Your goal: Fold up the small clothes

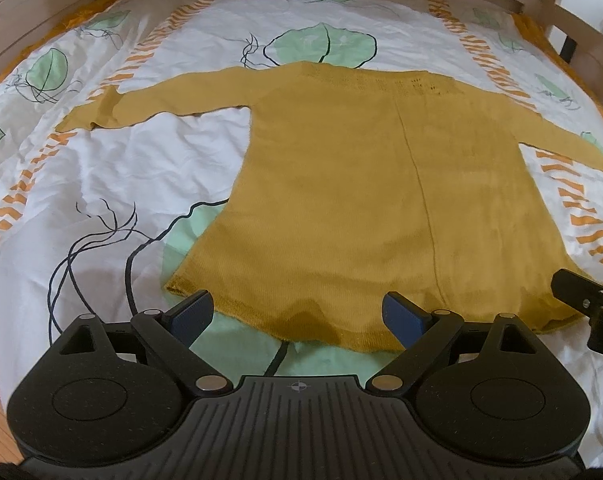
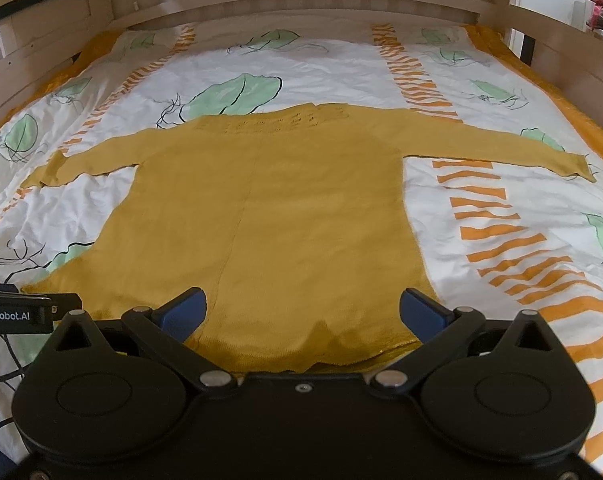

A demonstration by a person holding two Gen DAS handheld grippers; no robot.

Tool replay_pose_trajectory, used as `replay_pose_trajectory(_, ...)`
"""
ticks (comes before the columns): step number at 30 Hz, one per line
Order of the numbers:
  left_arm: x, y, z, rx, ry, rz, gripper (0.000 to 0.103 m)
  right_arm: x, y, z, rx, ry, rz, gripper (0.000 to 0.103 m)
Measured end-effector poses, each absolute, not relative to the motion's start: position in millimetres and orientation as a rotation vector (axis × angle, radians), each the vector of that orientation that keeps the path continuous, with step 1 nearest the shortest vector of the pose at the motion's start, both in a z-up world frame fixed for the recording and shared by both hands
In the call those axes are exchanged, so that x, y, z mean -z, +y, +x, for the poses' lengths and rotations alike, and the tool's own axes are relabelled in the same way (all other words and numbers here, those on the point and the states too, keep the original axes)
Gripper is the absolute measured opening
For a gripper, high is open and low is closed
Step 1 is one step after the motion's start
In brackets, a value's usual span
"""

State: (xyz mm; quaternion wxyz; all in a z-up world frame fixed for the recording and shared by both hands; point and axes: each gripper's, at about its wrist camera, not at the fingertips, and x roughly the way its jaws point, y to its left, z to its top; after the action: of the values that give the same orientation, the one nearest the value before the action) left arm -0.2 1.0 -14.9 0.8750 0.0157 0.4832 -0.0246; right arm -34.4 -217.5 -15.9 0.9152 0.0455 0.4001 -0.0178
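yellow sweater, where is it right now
The yellow sweater lies flat on the leaf-print bedspread, sleeves spread to both sides, neckline toward the wooden headboard. Its hem sits just before both open hand-held grippers.

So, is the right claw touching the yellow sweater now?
Cannot tell. In the right wrist view the right claw is open over the yellow sweater hem, but neither view shows contact or a gap plainly.
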Motion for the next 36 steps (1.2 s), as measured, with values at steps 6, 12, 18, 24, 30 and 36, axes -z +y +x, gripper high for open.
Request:
replay_pose_trajectory(6, 16.2, 0.3, 0.2, 0.051, 1.018, 0.034, 0.092, 17.0, -216.4, -33.7, 0.033, 0.830, 0.095, 0.102)
replay_pose_trajectory(12, 17.2, 0.0, 1.7, 0.051, 1.022, 0.032, 0.092, 17.4, -215.7, -32.5, 0.031, 0.834, 0.094, 0.102)
replay_pose_trajectory(18, 19.9, 1.3, 3.4, 0.051, 1.034, 0.025, 0.092, 18.8, -215.2, -32.1, 0.029, 0.840, 0.092, 0.102)
replay_pose_trajectory(24, 20.1, 1.9, 3.6, 0.052, 1.036, 0.025, 0.092, 19.1, -215.1, -32.1, 0.029, 0.840, 0.093, 0.102)
replay_pose_trajectory(30, 19.8, 1.9, 4.7, 0.053, 1.040, 0.025, 0.092, 20.0, -215.6, -31.3, 0.028, 0.842, 0.093, 0.102)
replay_pose_trajectory(36, 19.8, 1.8, 4.8, 0.054, 1.039, 0.025, 0.092, 20.6, -215.3, -31.1, 0.027, 0.842, 0.093, 0.102)
